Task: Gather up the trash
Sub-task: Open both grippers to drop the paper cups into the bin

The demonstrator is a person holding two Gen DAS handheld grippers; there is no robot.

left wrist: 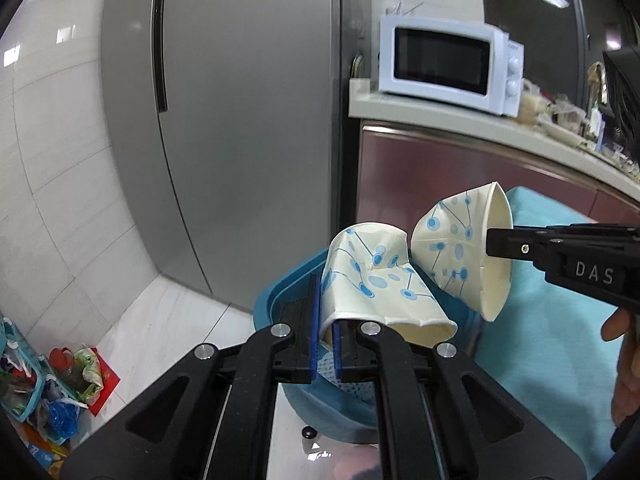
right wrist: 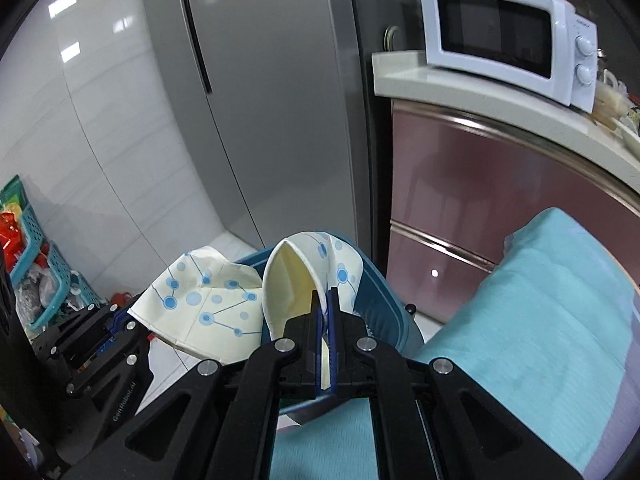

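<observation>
Two crushed white paper cups with blue dots hang over a blue bin [left wrist: 276, 300]. In the left wrist view my left gripper [left wrist: 326, 308] is shut on the wall of the nearer cup [left wrist: 372, 284]. From the right, my right gripper [left wrist: 491, 243] is shut on the rim of the other cup [left wrist: 448, 248], and the two cups touch. In the right wrist view my right gripper [right wrist: 324, 297] pinches its cup's rim [right wrist: 292, 280] above the bin [right wrist: 380, 300]. Left of it are the other cup [right wrist: 200, 304] and my left gripper [right wrist: 114, 320].
A grey fridge [left wrist: 240, 120] stands behind the bin. A white microwave [left wrist: 448, 64] sits on a cluttered counter [left wrist: 560, 128] over reddish cabinet fronts [right wrist: 480, 200]. A teal cloth [right wrist: 540, 320] covers the surface at right. A teal basket with bags [left wrist: 24, 380] lies on the tiled floor at left.
</observation>
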